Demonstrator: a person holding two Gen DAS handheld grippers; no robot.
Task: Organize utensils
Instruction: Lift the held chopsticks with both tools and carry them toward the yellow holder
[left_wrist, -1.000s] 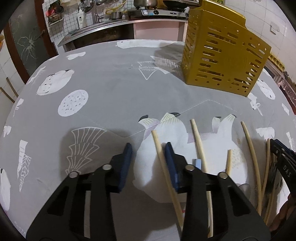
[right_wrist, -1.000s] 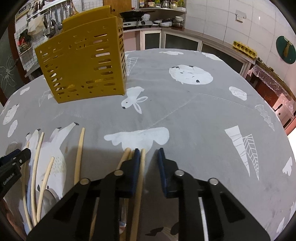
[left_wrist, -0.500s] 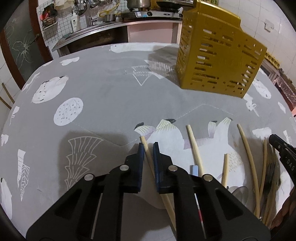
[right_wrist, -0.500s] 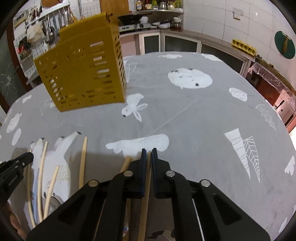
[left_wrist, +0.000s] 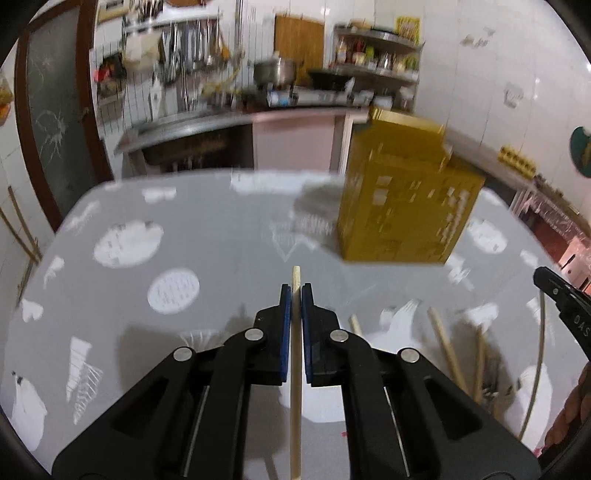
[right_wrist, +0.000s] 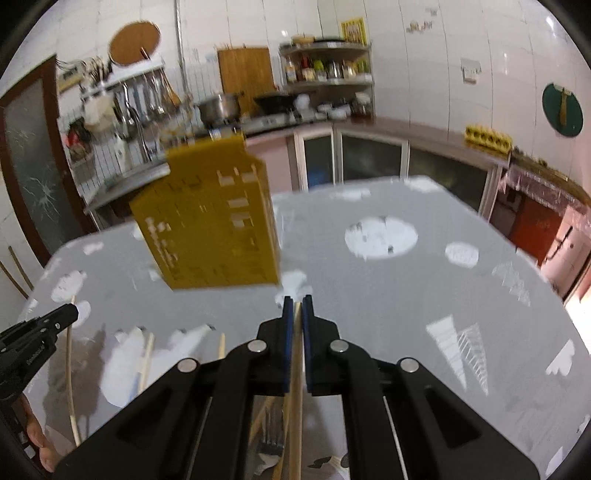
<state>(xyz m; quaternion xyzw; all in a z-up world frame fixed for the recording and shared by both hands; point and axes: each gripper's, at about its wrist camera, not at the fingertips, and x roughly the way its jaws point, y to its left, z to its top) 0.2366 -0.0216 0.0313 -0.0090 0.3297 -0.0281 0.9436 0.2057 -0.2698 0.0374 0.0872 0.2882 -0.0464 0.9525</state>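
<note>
Bamboo sticks are finally off the table, one per hand: a second ago both tools were low with their jaws standing apart around chopsticks lying flat, and now the left gripper (left_wrist: 296, 291) has just pinched down on a chopstick (left_wrist: 295, 387) that runs straight back between its blue pads, tip poking out the front, while the right gripper (right_wrist: 297, 304) has just closed the same way on its own chopstick (right_wrist: 295, 406). Both have come up off the cloth too, going by how much more of the kitchen shows and how blurry it all is. So I'd say the picking-up part is done for this pair and the drop into the yellow slotted holder (left_wrist: 402, 199) is what's left; it stands upright at about 1 o'clock from the left tool and 11 o'clock from the right one (right_wrist: 214, 221), well apart from both. More loose chopsticks (left_wrist: 447, 350) lie down at 4 o'clock of the left view, so plenty to go. Surface is a table with a grey tablecloth (left_wrist: 221, 236) printed with white animals and leaves. Behind it there's a steel counter (left_wrist: 229, 122), a wire rack of hanging ladles (right_wrist: 144, 99), a metal pot (right_wrist: 218, 105), a shelf of bottles (right_wrist: 325, 70) and white tiled walls.
</note>
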